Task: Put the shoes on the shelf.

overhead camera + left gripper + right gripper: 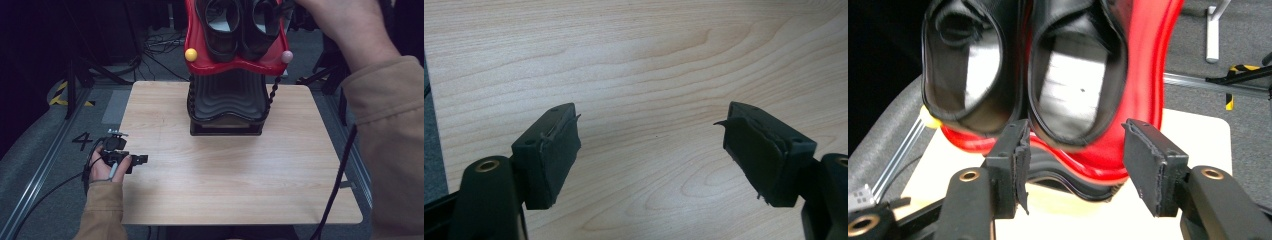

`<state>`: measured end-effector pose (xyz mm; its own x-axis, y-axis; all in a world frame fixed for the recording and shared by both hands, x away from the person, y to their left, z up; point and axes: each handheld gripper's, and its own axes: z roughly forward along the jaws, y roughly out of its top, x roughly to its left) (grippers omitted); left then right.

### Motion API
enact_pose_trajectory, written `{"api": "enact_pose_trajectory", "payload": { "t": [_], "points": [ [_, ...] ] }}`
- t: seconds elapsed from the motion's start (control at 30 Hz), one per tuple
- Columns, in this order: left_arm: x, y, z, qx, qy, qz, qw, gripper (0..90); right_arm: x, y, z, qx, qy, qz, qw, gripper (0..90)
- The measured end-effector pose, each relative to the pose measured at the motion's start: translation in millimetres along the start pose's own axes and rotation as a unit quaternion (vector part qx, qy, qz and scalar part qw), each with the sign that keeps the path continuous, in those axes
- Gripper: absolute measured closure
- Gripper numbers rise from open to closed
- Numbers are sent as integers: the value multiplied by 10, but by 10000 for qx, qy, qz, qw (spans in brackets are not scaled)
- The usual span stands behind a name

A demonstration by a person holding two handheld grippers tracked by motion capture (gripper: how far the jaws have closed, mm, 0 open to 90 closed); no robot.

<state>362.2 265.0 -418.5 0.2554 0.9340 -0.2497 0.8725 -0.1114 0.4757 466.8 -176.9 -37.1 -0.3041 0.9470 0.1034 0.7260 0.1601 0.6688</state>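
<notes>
A pale wood-grain table [235, 170] with rounded corners stands on a grey carpeted floor [40, 165], where metal rails [35, 180] run along its left side and a "4" [82, 140] is marked beside the table's left edge. The room behind is dark, with cables [160, 47] and stand legs on the floor and a strip of yellow-black tape [62, 95] at the left.

At the table's far edge sits a black ribbed rack [226, 102], topped by a red tray [235, 62] with a yellow ball [190, 54] and a pink ball [286, 56] at its near corners. Two black shoes [242, 25] lie side by side in the tray, openings facing the camera.

The left gripper [651, 150] rests low at the table's left edge, jaws wide apart over bare wood. The right gripper [1073, 155] is raised near the shoes, jaws wide apart and holding nothing, just before the right-hand shoe's [1075, 75] heel opening.
</notes>
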Motion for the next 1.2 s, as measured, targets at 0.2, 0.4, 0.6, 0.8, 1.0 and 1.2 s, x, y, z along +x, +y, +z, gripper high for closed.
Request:
{"api": "enact_pose_trajectory", "payload": {
  "t": [0.2,0.4,0.6,0.8,1.0,1.2],
  "points": [
    [-11,4,11,23,21,22,10000,231,-205,-206,-139,-14,40,-147,9999,434],
    [-8,-1,-10,-9,19,-38,10000,232,-410,-366,-245,61,43,-136,9999,426],
    [-10,-2,-11,-13,39,-1,10000,232,-556,-461,-282,90,150,-169,9997,409],
    [-38,-11,7,18,98,54,9999,235,-657,-687,-185,219,321,-316,9987,396],
    [-29,-61,-14,1,131,38,9999,232,-782,-948,27,433,427,-515,9968,381],
    [-47,-118,-36,-37,135,91,9999,222,-863,-1240,293,642,528,-668,9943,370]
  ]
}}
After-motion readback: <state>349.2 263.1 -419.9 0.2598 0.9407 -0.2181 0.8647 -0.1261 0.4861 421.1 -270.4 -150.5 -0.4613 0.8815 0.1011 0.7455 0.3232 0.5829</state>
